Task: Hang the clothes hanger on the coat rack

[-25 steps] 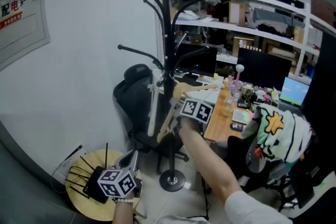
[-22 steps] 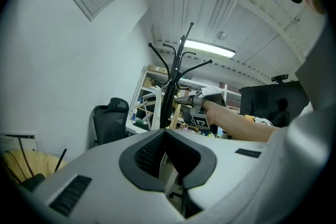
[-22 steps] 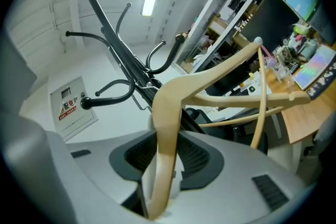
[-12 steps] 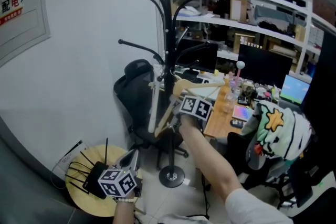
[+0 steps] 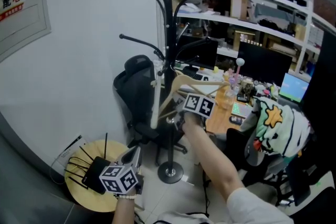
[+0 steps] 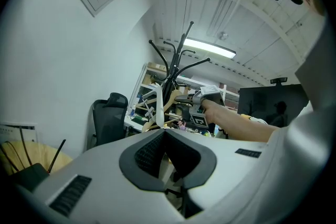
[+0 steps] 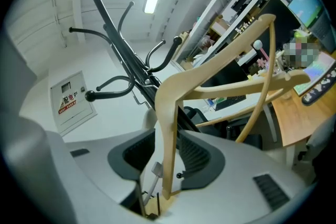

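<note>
Jaws of right gripper (image 7: 168,140) have just been opening, hanger (image 7: 168,102) standing loose between them, seemingly hanging on coat rack (image 5: 168,23); only withdrawal remaining.

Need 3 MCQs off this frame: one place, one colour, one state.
1. Where is the wooden hanger? A) between the jaws of the right gripper B) on the round table C) on the desk
2. Colour of the coat rack? A) white B) black C) red
3. Jaws of the left gripper? A) together, empty B) clamped on a hanger C) wide apart
1 A: it stands between those jaws, which have just been opening. 2 B: pole and arms are black. 3 A: pads meet, nothing between.
</note>
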`<state>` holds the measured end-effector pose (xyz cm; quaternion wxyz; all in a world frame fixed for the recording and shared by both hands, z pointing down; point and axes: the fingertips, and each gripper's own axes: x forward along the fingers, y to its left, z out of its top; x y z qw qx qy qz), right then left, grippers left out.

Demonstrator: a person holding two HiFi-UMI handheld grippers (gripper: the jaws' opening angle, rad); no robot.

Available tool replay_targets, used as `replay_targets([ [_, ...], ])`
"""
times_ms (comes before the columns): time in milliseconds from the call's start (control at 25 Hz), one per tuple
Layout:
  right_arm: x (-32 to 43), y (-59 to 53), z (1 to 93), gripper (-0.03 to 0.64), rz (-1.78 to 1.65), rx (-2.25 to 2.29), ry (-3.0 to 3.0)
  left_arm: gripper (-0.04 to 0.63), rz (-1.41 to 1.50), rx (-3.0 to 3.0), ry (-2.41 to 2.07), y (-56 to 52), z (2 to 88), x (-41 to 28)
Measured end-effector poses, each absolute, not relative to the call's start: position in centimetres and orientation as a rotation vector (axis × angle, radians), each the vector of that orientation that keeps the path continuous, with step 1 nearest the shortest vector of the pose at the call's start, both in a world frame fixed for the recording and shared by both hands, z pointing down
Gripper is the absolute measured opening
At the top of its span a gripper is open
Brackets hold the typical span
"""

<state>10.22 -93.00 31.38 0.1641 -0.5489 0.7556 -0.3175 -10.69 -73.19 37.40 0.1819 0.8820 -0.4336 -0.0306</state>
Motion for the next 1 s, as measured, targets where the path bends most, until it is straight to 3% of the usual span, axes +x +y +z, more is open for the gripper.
replay_targets([
  [440, 8.5, -82.4, 29.8, 0.133, -0.780, -1.382, 2.283, -0.012, -0.135, 2.498, -1.192, -72.0, 36.3, -11.0],
  [720, 7.6, -76.6, 31.7, 0.000, -0.768, -1.379, 2.333, -0.012, -0.126, 2.473, -1.181, -70.4, 37.8, -11.4],
  [1000, 5.9, -70.3, 35.9, -0.002, -0.822, -1.481, 2.401, -0.012, -0.090, 2.450, -1.106, -66.6, 41.3, -12.3],
])
